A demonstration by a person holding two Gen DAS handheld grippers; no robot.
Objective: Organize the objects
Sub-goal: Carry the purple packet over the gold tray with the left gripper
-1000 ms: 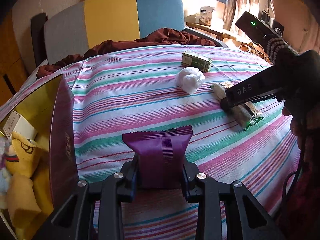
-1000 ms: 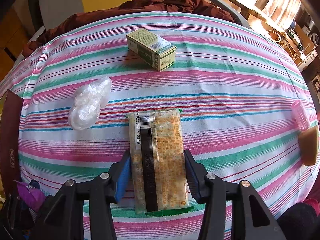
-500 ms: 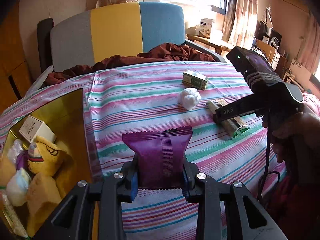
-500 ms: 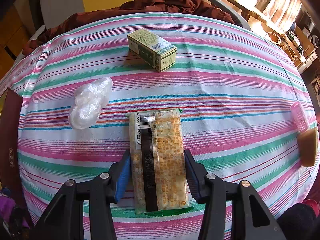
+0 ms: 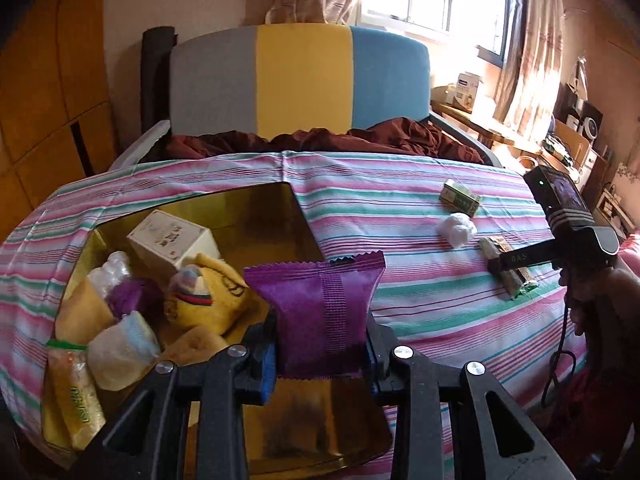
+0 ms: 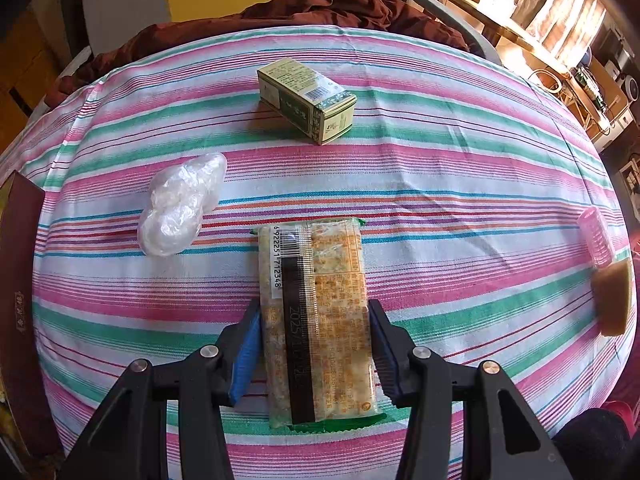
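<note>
Striped cloth (image 5: pixel 420 240) is being crossed: the purple packet (image 5: pixel 320 312), clamped in the left gripper (image 5: pixel 320 354), is now being carried over the gold box (image 5: pixel 256 216), ready for dropping. Meanwhile the cracker pack (image 6: pixel 316 320) is being held on the cloth by the right gripper (image 6: pixel 316 344), steeply down-tilted and unmoved.

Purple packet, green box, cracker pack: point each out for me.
purple packet (image 5: pixel 320 312), left wrist view, middle of its front face.
green box (image 6: pixel 306 98), right wrist view, its top face.
cracker pack (image 6: pixel 316 320), right wrist view, middle of its wrapper, on the dark strip.
</note>
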